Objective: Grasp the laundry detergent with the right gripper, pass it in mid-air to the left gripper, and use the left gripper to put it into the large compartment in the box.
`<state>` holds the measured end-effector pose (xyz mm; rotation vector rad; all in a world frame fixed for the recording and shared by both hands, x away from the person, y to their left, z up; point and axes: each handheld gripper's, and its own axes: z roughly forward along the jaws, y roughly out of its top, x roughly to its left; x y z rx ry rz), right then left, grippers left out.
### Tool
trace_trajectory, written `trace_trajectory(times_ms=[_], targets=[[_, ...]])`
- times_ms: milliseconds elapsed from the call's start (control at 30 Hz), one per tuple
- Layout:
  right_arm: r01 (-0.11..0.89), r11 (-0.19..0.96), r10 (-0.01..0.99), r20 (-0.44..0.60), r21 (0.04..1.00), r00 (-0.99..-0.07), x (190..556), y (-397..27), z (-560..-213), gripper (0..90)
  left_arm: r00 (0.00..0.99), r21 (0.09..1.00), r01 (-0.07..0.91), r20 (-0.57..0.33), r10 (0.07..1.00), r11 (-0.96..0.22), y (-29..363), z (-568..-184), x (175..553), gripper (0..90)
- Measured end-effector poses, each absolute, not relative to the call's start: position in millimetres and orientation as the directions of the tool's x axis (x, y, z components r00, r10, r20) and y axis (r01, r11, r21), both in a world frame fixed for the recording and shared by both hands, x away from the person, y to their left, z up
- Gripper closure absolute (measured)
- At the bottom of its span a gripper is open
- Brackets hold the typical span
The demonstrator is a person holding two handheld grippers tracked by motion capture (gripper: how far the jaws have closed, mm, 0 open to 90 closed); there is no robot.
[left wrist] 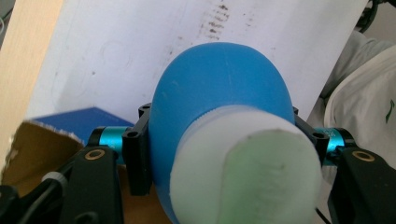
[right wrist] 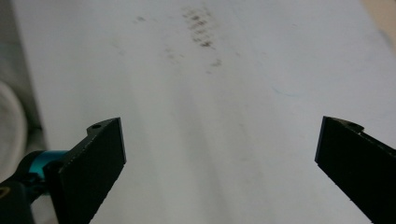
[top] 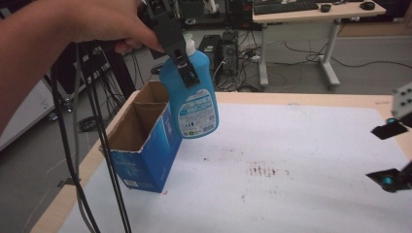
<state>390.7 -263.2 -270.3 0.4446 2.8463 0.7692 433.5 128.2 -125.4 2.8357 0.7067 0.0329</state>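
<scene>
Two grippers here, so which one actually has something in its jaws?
The left gripper: its jaws are clamped on the blue bottle, held in the air above the open cardboard box. The right gripper stands wide open over the white table cover.

The white table mat (top: 301,160) is lying flat, taking up most of the wooden tabletop (top: 92,160). A patch of dark smudges (top: 262,170) is sitting near the mat's middle — smaller specks are trailing off beside it. Beyond the mat's far edge, a desk (top: 316,12) with a keyboard (top: 285,7) is standing on the grey floor, cables (top: 301,51) lying loose beneath it.
</scene>
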Motion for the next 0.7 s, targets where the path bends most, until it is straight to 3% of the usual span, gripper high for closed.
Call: trace_trajectory(times_ms=[67, 700], targets=[[0.243, 0.837, 0.341, -0.12, 0.49, -0.932, 390.2, -269.0, -269.6, 1.1, 0.873, 0.216, 0.482, -0.03, 0.488, -0.849, 136.2, -121.2, 433.1, 38.0], [0.289, 0.837, 0.334, -0.016, 0.464, -0.942, 392.8, -284.3, -270.6, 1.1, 0.765, 0.248, 0.625, -0.008, 0.644, -0.74, 207.0, -94.2, 422.2, 38.0]])
